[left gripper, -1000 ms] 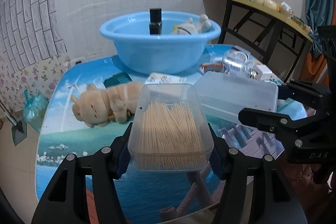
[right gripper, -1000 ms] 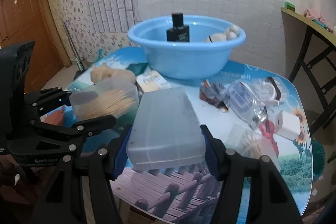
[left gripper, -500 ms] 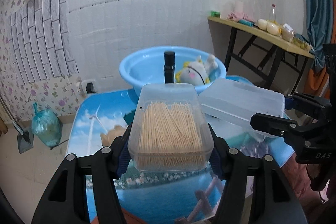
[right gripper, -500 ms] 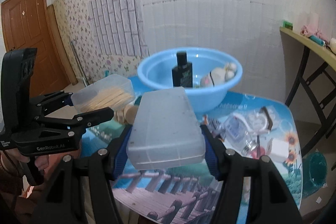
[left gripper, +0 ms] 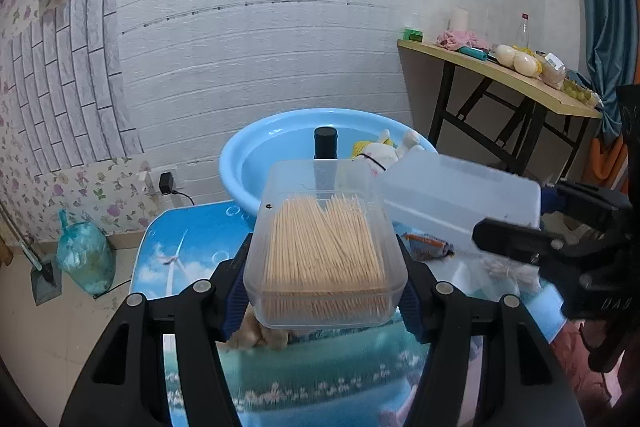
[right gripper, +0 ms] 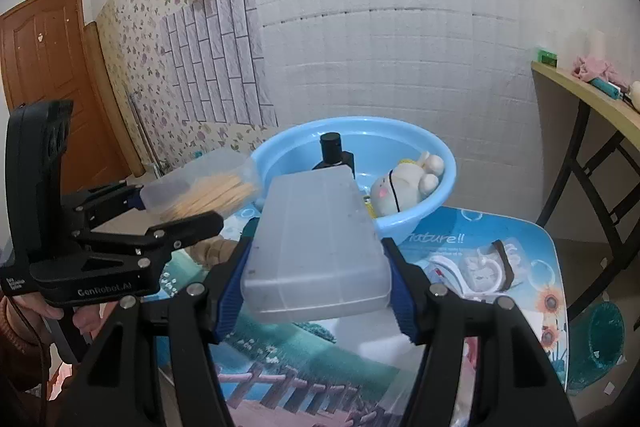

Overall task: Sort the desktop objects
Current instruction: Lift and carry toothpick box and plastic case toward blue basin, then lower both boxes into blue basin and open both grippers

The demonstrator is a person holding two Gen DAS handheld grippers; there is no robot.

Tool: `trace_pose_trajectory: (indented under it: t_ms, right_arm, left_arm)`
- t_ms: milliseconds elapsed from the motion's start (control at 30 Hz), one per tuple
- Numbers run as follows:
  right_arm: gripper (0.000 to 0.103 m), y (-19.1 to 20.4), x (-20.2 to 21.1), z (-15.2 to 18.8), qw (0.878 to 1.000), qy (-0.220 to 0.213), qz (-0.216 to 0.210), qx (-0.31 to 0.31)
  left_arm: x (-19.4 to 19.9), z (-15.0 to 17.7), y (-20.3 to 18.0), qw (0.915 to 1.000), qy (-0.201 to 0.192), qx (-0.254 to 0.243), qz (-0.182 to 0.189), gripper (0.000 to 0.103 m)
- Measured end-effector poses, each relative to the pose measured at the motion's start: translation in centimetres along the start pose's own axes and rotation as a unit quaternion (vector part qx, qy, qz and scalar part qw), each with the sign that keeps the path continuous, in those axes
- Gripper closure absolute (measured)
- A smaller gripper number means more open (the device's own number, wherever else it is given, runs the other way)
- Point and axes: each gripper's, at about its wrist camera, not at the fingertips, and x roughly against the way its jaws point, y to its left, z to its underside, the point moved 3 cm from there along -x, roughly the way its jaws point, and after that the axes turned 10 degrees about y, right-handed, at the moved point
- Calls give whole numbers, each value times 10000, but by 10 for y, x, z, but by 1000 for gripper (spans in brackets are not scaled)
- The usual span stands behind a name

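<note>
Two grips in play, both loaded and held clear above the table. Left wrist view: left gripper (left gripper: 325, 281) has its blue pads clamped on the sides of the clear toothpick box (left gripper: 325, 247), jaws roughly half spread, box open on top and packed with sticks, carried level in the near centre. Beyond it sits the blue basin (left gripper: 256, 163) at the far end of the printed table (left gripper: 192, 239), with a dark bottle (left gripper: 325, 143) standing in it and a plush toy (left gripper: 380, 153) lying to the bottle's right. To the right, the frosted lid (left gripper: 460, 195) hangs just beside the box — whether their edges touch I can't tell. Right wrist view: right gripper (right gripper: 316, 291) pinches that lid (right gripper: 316, 247) across its width, jaws likewise about half spread, flat face up. Left gripper (right gripper: 176, 207) shows at left with the box (right gripper: 204, 187), box mouth tilted toward the basin (right gripper: 436, 187). On the table at right lie some packaged bits (right gripper: 480, 267), not sorted. Step in hand, my read: mid-carry, either mating lid to box or taking both to the basin — can't say which. Next move needs the box kept level so the sticks don't spill; if capping, lid has to be aligned over the box rim first.
</note>
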Motion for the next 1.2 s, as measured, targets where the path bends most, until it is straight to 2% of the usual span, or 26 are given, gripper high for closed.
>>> trace_pose_trajectory:
  t_ms: [567,700,833,900,1200]
  right_arm:
    - [42,-40,-52,-29,9996,218,30,-186]
    - [42,-44,-62,-36,9995,246,60,-174]
    - [42,-47,-74,-44,9994,253,86,-223]
    - [42,-48,-79,-46,9993,250,63,-269]
    - [41,-48,-97,-56,9987,254,127,-428]
  left_arm:
    - [-77,-41,5,9993,310,-192,43,41]
    - [-88,-49,8,9993,278,-245,-3,41]
    - [-96,-56,12,9994,264,-240,26,37]
    - [-94,-58,14,9996,172,-202,29,29]
    - [-88,-55,33,9999,137,11,-82,26]
